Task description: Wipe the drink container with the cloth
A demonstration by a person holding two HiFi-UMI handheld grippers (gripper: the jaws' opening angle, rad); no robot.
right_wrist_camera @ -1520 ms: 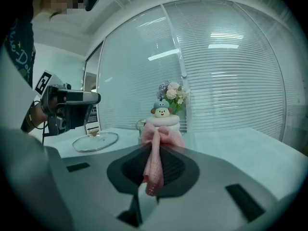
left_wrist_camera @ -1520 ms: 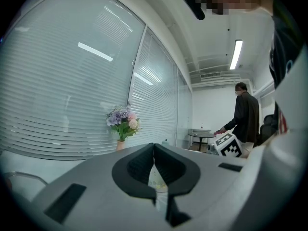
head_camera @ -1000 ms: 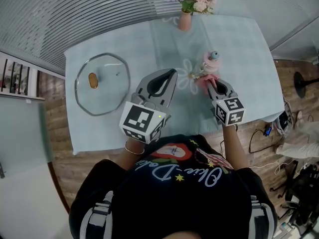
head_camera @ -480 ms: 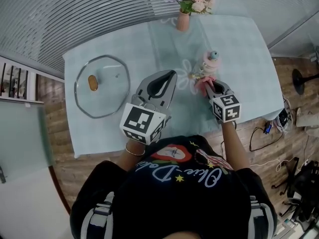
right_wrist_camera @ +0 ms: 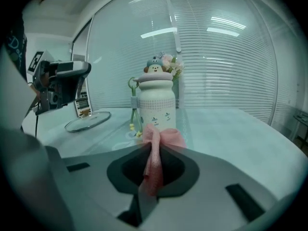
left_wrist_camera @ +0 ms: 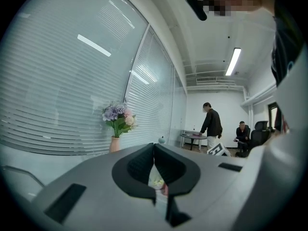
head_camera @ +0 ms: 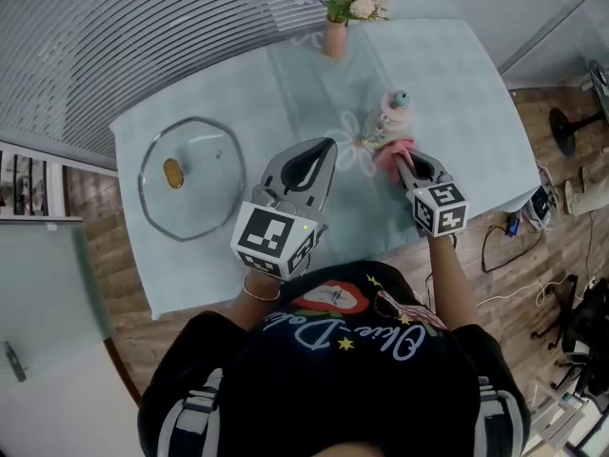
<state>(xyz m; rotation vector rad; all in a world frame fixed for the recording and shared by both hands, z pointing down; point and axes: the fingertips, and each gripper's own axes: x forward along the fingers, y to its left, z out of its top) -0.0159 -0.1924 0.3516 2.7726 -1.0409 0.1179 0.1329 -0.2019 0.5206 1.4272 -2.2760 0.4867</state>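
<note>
Head view: I saw the bottle (head_camera: 395,115) upright on the table (head_camera: 457,74), w/ the R gripper (head_camera: 403,163) just beside its near side and the L gripper (head_camera: 322,152) apart, left of the bottle.
L gripper view: jaws pressed together, nothing btwn.
R gripper view: jaws pinched the pink cloth (right_wrist_camera: 153,158), bunched right in front of the bottle's lower part.

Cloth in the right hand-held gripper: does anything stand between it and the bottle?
Nothing visible. The cloth, clamped in the right hand-held gripper, sits directly before the bottle; its green strap hangs aside.
</note>
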